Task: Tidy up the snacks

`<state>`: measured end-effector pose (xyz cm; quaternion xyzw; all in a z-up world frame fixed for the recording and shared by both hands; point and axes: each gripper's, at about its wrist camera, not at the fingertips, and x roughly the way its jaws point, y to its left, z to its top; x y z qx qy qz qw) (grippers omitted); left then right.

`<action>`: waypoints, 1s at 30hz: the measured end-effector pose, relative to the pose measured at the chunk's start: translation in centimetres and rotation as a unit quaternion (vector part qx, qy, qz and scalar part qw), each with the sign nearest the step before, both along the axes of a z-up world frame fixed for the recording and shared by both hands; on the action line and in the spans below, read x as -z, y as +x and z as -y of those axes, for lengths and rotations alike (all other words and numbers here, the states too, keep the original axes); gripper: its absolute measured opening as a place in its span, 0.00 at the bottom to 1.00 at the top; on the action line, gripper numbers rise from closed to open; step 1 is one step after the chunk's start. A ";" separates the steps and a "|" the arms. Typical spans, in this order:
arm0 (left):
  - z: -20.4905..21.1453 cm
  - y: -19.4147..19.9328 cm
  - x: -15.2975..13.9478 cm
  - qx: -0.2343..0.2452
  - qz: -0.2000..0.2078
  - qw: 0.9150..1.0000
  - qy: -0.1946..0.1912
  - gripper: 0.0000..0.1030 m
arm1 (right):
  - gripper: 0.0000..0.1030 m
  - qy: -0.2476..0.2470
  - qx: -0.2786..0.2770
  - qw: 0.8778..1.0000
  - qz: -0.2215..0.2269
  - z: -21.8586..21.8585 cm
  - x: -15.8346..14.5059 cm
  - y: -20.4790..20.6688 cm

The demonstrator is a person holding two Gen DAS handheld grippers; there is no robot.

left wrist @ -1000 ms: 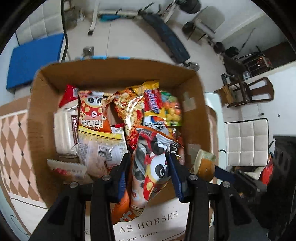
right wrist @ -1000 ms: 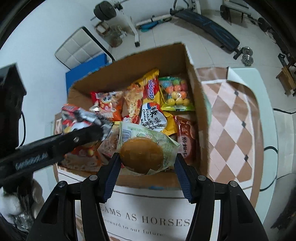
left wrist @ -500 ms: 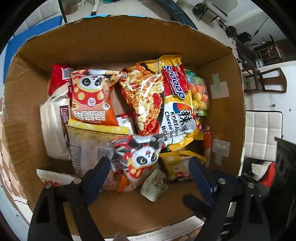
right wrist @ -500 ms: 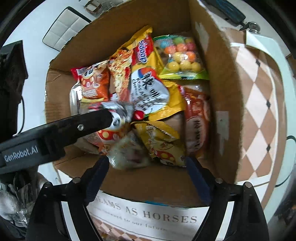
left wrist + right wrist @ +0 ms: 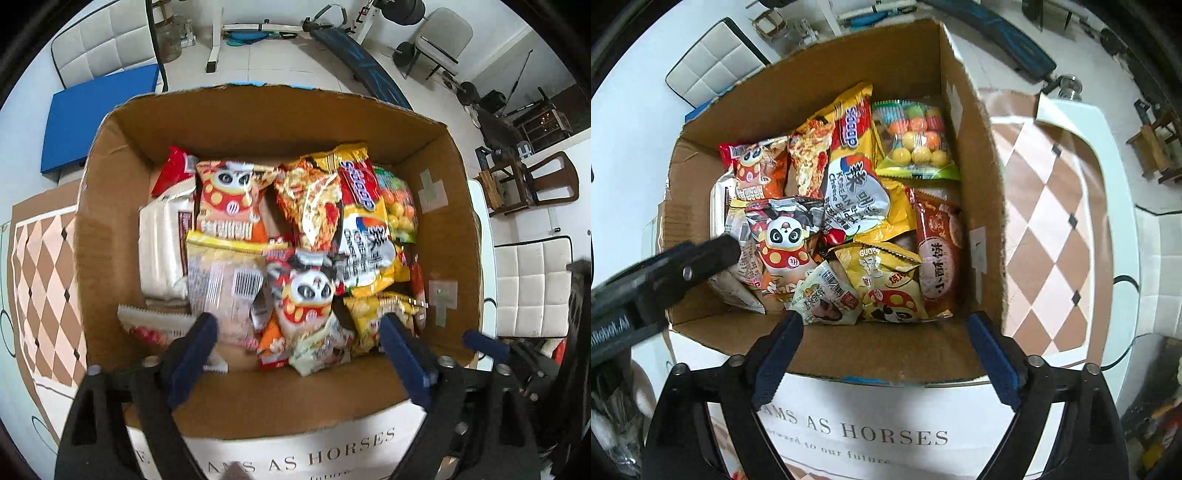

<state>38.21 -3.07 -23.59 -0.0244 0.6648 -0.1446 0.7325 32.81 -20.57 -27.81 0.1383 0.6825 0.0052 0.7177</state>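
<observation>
An open cardboard box [image 5: 258,122] [image 5: 975,192] holds several snack packs. A red panda snack bag [image 5: 306,295] [image 5: 783,240] lies loose near the front, on top of the others. A small bun pack [image 5: 321,347] [image 5: 827,299] rests just in front of it. My left gripper [image 5: 297,325] hangs over the box's near side, its jaws opening wide with nothing pressed between them. My right gripper [image 5: 885,319] hovers over the front wall, its jaws also opening and empty. One left finger [image 5: 683,269] crosses the right wrist view.
A yellow noodle pack [image 5: 857,177], a bag of coloured candy balls [image 5: 916,140] and a red sausage pack [image 5: 938,254] fill the box's right side. The box stands on a white table with a checkered mat [image 5: 1052,206]. Chairs and a weight bench [image 5: 362,70] stand beyond.
The left gripper let go of the panda bag and the right let go of the bun pack. Both packs now lie in the box, and both sets of jaws have spread wide.
</observation>
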 end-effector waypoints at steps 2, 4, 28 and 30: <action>-0.3 -0.9 -0.1 -0.002 0.008 1.000 0.005 0.92 | 0.92 -0.004 0.000 1.000 0.009 0.0 -0.5 -0.4; -0.8 -1.6 -0.1 -0.010 0.019 0.999 0.025 0.93 | 0.92 -0.008 0.002 1.000 0.015 -0.1 -1.0 -0.8; -3.3 -10.3 -8.7 -0.056 0.151 0.985 0.064 0.93 | 0.94 -0.077 -0.004 0.990 0.116 -1.0 -10.3 -7.8; -3.5 -11.8 -10.1 -0.059 0.168 0.982 0.063 0.93 | 0.94 -0.079 -0.003 0.988 0.130 -1.1 -11.7 -9.1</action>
